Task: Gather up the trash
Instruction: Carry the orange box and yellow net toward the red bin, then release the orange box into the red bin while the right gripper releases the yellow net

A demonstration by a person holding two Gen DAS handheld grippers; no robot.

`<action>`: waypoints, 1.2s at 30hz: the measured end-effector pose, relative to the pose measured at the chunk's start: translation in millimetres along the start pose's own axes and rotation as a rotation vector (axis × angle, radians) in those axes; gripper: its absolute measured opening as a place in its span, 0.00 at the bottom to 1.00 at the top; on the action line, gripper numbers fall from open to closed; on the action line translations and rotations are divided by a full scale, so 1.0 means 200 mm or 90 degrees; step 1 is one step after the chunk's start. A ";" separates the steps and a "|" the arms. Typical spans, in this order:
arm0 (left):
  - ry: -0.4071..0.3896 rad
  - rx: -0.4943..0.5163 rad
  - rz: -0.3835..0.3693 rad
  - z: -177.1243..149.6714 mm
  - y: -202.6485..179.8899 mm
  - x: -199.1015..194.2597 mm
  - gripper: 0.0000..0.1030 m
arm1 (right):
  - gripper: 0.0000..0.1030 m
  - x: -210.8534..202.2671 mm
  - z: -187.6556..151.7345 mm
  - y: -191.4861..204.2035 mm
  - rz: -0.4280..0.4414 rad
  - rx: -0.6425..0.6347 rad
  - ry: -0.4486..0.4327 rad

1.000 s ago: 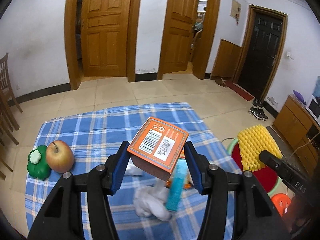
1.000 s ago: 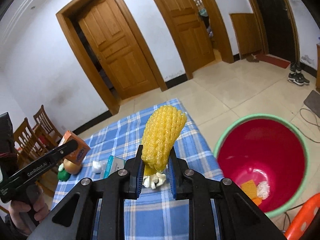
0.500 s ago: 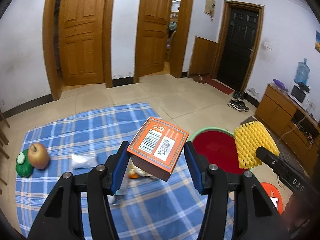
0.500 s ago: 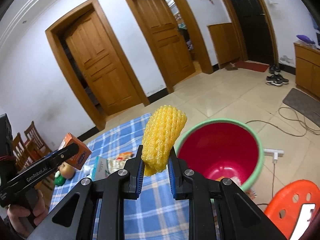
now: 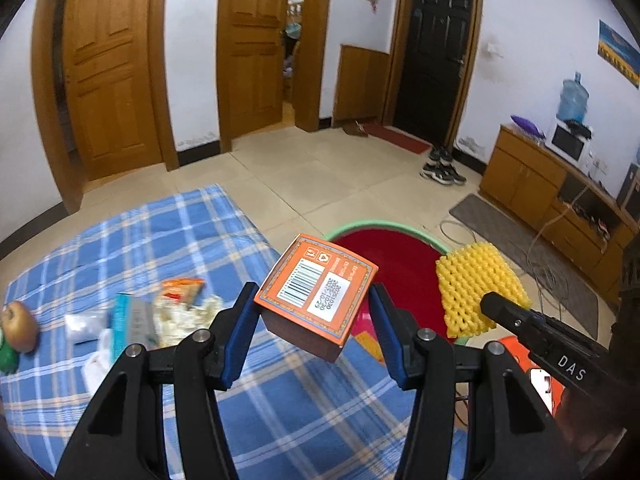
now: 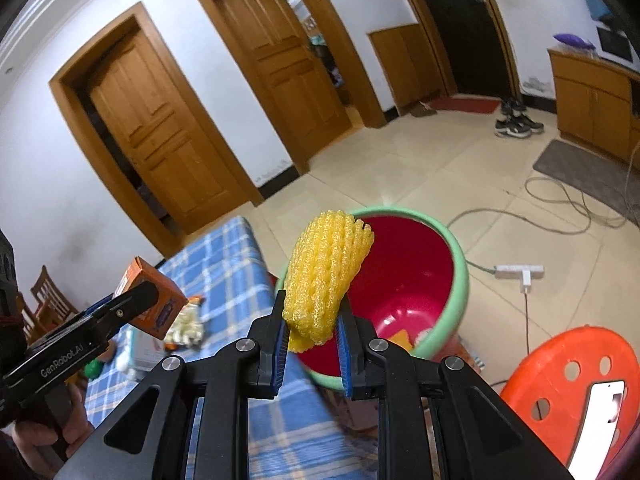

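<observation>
We hold two pieces of trash up beside the red bin, its rim pale green, which stands on the tiled floor just right of the blue plaid cloth. Our left gripper pinches a small orange carton by its sides, tilted, its white barcode label and printed date facing up. Our right gripper is pressed tight on the lower end of a yellow foam net sleeve, a soft honeycomb mesh standing upright in front of the bin's near rim. Wrappers and an apple lie on the cloth, far left. An orange stool sits to the right.
</observation>
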State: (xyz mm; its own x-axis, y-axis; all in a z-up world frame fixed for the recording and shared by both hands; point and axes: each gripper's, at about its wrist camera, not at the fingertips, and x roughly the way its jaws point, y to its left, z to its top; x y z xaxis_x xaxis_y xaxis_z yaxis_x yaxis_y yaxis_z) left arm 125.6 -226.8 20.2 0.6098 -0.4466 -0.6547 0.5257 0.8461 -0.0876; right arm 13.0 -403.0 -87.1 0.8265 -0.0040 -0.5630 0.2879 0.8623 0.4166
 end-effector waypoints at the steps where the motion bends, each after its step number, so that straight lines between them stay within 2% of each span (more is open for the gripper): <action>1: 0.007 0.002 -0.003 0.00 -0.01 0.03 0.54 | 0.21 0.01 0.00 -0.02 -0.002 0.006 0.005; 16: 0.095 0.012 -0.040 -0.04 -0.13 0.43 0.54 | 0.26 0.23 -0.03 -0.20 -0.040 0.047 0.062; 20: 0.091 0.017 -0.038 -0.02 -0.15 0.46 0.61 | 0.36 0.24 -0.03 -0.24 -0.041 0.066 0.072; 29: 0.087 0.006 -0.032 0.00 -0.13 0.43 0.61 | 0.40 0.24 -0.02 -0.25 -0.036 0.071 0.071; 32: 0.086 -0.004 -0.031 0.01 -0.11 0.41 0.61 | 0.44 0.22 -0.02 -0.23 -0.037 0.069 0.070; 36: 0.073 -0.011 -0.027 0.01 -0.08 0.34 0.61 | 0.45 0.15 -0.02 -0.20 -0.044 0.054 0.056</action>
State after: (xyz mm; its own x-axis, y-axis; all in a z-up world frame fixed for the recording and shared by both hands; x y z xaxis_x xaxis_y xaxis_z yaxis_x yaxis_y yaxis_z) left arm 160.3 -271.1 -22.1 0.5144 -0.4472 -0.7317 0.5388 0.8323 -0.1299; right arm 24.9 -436.1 -123.7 0.7589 -0.0150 -0.6510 0.3862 0.8153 0.4314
